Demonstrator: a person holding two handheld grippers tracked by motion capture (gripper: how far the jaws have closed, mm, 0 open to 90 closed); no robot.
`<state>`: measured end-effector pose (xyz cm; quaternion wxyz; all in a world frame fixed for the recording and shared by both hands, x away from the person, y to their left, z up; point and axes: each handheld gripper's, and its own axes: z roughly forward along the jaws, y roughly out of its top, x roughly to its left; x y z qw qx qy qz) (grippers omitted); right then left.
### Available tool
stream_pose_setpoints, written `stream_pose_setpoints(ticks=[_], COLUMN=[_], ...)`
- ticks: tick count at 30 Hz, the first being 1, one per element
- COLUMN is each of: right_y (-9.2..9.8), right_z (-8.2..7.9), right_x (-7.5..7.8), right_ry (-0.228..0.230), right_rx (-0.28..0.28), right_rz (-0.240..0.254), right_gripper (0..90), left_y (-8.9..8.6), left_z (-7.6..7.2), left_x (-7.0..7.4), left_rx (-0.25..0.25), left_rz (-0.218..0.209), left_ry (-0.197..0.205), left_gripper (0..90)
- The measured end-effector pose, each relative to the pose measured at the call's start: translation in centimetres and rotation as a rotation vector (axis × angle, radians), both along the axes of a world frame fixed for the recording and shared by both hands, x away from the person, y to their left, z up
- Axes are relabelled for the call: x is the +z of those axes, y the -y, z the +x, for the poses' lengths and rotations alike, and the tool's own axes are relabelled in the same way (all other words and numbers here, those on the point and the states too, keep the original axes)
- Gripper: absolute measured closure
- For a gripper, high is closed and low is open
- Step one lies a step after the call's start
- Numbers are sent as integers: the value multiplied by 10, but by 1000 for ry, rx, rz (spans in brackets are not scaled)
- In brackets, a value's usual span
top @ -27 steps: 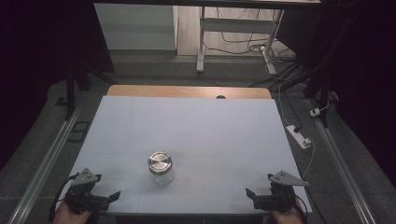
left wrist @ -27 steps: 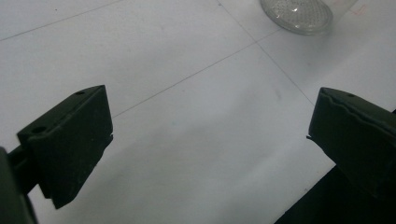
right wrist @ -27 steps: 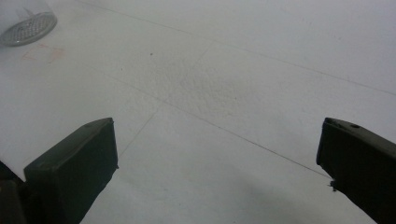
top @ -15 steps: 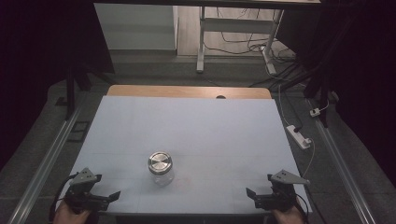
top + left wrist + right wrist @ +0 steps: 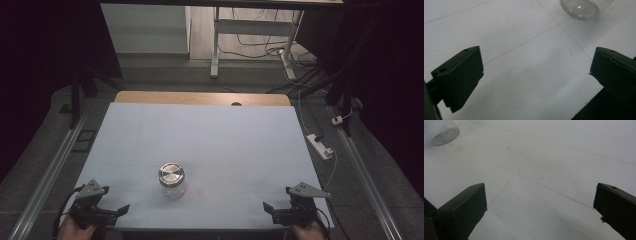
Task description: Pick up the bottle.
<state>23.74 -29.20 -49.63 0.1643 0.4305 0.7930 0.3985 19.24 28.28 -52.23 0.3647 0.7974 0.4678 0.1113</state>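
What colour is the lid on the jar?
Shiny silver metal lid on a clear glass jar, best seen in the high view.

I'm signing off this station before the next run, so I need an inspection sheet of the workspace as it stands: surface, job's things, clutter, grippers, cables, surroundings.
Surface: white table top, bare wooden strip along its far edge, faint seam lines.
Job's things: glass jar with metal lid, upright, near the front edge, left of centre.
Clutter: nothing seen on the table.
Grippers: left gripper and right gripper at the front corners, both open, nothing between the fingers, apart from the jar.
Cables: a white power strip and its lead on the floor to the right; loose cables behind the table.
Surroundings: grey floor, metal rail each side, a desk frame beyond.
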Motion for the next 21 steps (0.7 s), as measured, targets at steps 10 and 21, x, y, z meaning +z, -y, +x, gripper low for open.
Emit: stream_pose_setpoints(ticks=[10,21], right_y=[0,-2], right_z=[1,1], right_x=[0,0], right_ry=[-4,-4], right_rx=[2,14], right_rz=[1,-12], right_gripper=[0,0], left_y=[9,13], left_z=[0,6], left_x=[9,10], left_rx=[-22,-80], left_rz=[12,-18], left_ry=[65,93], left_gripper=[0,0])
